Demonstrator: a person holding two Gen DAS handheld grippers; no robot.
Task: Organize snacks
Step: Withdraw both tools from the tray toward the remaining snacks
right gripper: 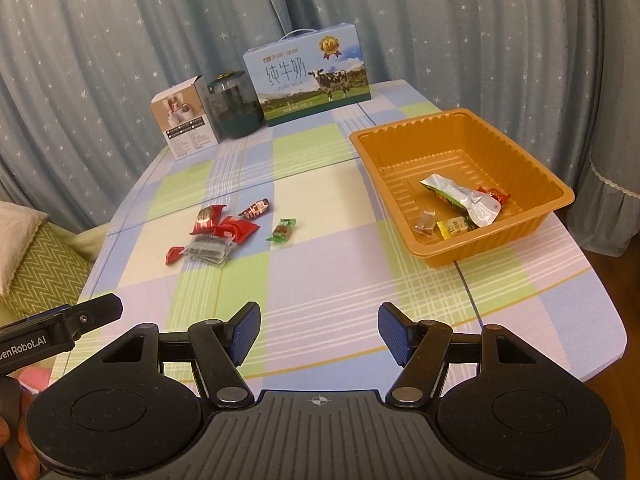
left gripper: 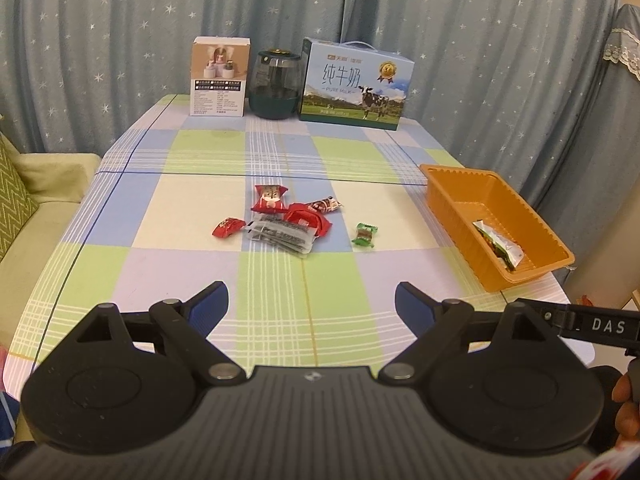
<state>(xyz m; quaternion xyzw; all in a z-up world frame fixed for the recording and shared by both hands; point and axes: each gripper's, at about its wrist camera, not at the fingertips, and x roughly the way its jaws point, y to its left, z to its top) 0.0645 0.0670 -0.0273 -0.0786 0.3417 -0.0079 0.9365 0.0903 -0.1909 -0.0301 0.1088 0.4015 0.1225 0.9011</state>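
Observation:
Several wrapped snacks lie in a loose pile [left gripper: 280,220] [right gripper: 218,232] at the middle of the checked table: red packets, a grey sachet bundle [left gripper: 280,236] and a dark candy [left gripper: 326,205]. A green candy [left gripper: 365,235] [right gripper: 282,231] lies apart to their right. The orange tray [left gripper: 444,196] [right gripper: 532,236] stands at the table's right side and holds a silver-green packet [right gripper: 464,197] and three small candies. My left gripper [left gripper: 312,300] hovers open over the near table, nothing between its blue pads. My right gripper [right gripper: 319,330] is also open and holds nothing.
Along the far edge stand a white product box [left gripper: 219,78], a dark glass jar [left gripper: 274,86] and a blue milk carton [left gripper: 354,86]. A starred curtain hangs behind. A sofa with a green cushion [left gripper: 16,196] lies left of the table.

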